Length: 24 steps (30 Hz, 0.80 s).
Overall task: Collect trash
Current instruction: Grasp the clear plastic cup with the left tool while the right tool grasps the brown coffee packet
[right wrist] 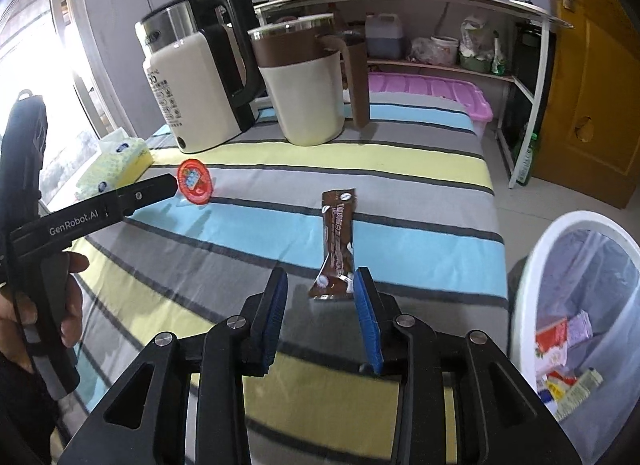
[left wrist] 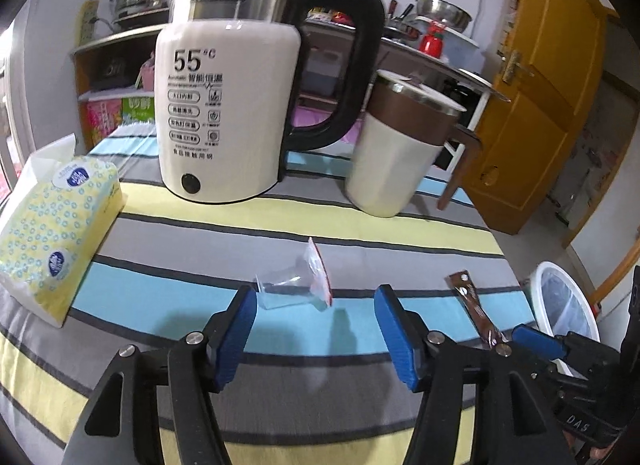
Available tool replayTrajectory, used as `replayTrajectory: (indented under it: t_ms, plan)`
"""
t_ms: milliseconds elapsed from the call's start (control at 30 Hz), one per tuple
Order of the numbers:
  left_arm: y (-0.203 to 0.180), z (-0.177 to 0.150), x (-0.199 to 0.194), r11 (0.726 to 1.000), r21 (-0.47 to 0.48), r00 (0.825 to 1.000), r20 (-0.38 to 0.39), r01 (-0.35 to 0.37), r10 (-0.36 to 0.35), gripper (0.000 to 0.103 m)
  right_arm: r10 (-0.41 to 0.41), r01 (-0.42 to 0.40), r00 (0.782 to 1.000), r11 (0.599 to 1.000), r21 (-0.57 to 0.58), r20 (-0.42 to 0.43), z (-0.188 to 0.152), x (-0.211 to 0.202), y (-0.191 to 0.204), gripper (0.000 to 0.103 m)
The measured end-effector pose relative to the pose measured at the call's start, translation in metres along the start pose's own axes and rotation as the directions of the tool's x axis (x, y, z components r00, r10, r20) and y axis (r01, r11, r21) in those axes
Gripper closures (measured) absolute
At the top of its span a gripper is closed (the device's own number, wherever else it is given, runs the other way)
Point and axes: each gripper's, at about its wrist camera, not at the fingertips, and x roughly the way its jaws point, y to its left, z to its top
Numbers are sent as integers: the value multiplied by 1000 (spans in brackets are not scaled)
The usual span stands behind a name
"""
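A clear jelly cup with a red lid [left wrist: 298, 287] lies on the striped tablecloth [left wrist: 280, 237], just ahead of my left gripper [left wrist: 316, 311], whose blue pads are open around it without touching. It also shows in the right wrist view [right wrist: 195, 182]. A brown snack wrapper [right wrist: 337, 243] lies on the cloth; my right gripper [right wrist: 320, 285] is open with the wrapper's near end between its fingertips. In the left wrist view the wrapper [left wrist: 474, 311] lies at the right. A white trash bin [right wrist: 576, 329] with several wrappers inside stands right of the table.
A white electric kettle [left wrist: 224, 97] and a cream and brown jug [left wrist: 400, 145] stand at the back of the table. A tissue pack [left wrist: 56, 233] lies at the left. A shelf unit [right wrist: 440, 25], a pink storage box [right wrist: 432, 93] and a yellow door [right wrist: 592, 77] are behind.
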Motion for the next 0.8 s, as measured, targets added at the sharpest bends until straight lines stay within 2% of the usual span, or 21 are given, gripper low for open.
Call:
replayTrajectory:
  t_ms: [300, 367, 400, 433, 500, 800]
  plan:
    - [10, 6, 28, 998, -59, 999, -40, -32, 30, 42, -16, 16, 999, 1000, 13, -38, 6, 20, -8, 68]
    - [10, 6, 33, 998, -60, 998, -52, -36, 33, 42, -21, 22, 999, 1000, 11, -38, 6, 20, -8, 75]
    - [9, 6, 35, 998, -57, 998, -56, -38, 34, 42, -21, 21, 999, 1000, 10, -36, 5, 19, -8, 75]
    - [9, 5, 36, 998, -53, 998, -57, -40, 37, 45, -19, 19, 999, 1000, 10, -34, 5, 19, -8, 75]
    - [6, 4, 36, 998, -33, 997, -61, -51, 49, 59, -19, 20, 999, 1000, 7, -30, 5, 18, -7, 75]
    - [-6, -4, 17, 999, 20, 999, -19, -47, 48, 60, -6, 6, 1000, 1000, 26, -5, -2, 5, -7, 76]
